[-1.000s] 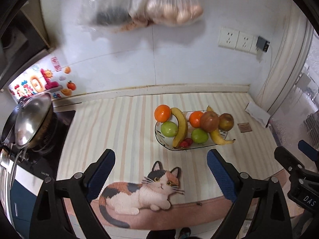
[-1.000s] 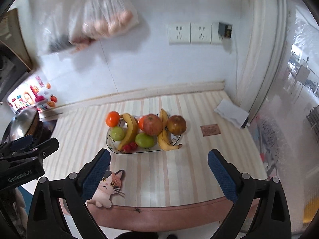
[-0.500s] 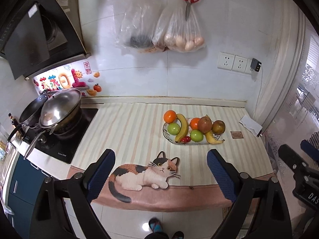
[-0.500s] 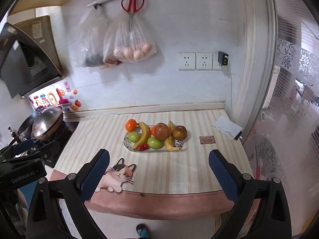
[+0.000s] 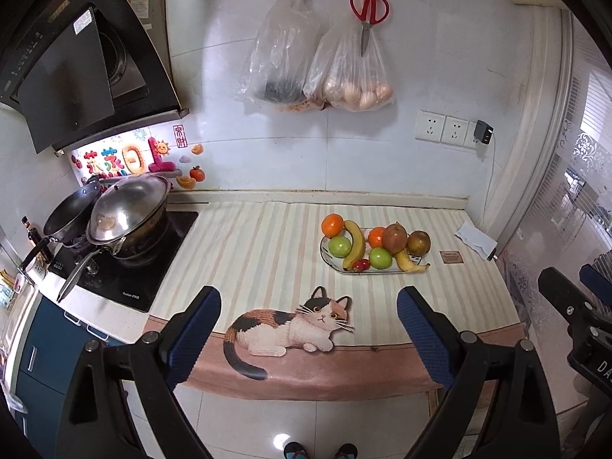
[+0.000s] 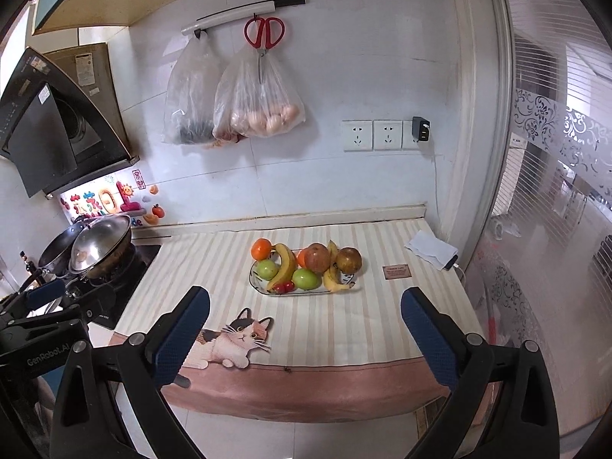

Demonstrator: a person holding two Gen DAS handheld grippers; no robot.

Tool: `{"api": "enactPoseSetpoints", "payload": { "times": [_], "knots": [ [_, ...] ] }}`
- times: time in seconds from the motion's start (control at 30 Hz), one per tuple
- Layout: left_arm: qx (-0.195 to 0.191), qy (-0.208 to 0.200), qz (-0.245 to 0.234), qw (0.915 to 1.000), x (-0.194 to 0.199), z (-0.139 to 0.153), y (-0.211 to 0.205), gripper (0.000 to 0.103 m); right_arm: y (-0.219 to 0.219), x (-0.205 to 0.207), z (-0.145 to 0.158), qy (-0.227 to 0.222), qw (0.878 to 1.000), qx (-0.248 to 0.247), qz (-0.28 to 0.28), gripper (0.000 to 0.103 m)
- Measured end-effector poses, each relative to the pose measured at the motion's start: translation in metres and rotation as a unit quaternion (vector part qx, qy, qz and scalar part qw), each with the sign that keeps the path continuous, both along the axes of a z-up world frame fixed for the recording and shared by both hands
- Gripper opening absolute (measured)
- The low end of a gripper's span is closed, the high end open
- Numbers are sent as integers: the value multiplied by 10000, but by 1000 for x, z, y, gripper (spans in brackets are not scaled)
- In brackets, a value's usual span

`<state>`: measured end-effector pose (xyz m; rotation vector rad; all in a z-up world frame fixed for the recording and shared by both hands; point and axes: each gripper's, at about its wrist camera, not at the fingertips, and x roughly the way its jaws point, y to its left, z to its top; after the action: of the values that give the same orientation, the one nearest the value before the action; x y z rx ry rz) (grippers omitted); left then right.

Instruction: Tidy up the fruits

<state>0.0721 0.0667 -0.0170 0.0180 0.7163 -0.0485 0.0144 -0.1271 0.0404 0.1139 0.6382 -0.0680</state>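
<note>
A glass plate on the striped counter cloth holds two oranges, two bananas, two green apples, two brownish-red round fruits and small red fruits. The same pile shows in the right wrist view: orange, banana, green apple, brownish fruit. My left gripper is open and empty, held back from the counter's front edge. My right gripper is open and empty, also well back from the plate.
A cat-shaped mat lies at the counter's front. A wok with lid sits on the stove at left. Bags and red scissors hang on the wall. A folded cloth and small card lie right of the plate.
Both grippers have pulled back and up from the counter; the plate now looks smaller and farther, and the floor and wall rail have come into view. The jaws stay open.
</note>
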Motion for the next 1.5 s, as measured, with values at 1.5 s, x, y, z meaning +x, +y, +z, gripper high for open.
{"api": "enactPoseSetpoints", "payload": {
  "times": [1.5],
  "knots": [
    [90, 376, -187, 9991, 55, -26, -27, 103, -25, 62, -42, 418, 9986, 273, -157, 103]
  ]
}}
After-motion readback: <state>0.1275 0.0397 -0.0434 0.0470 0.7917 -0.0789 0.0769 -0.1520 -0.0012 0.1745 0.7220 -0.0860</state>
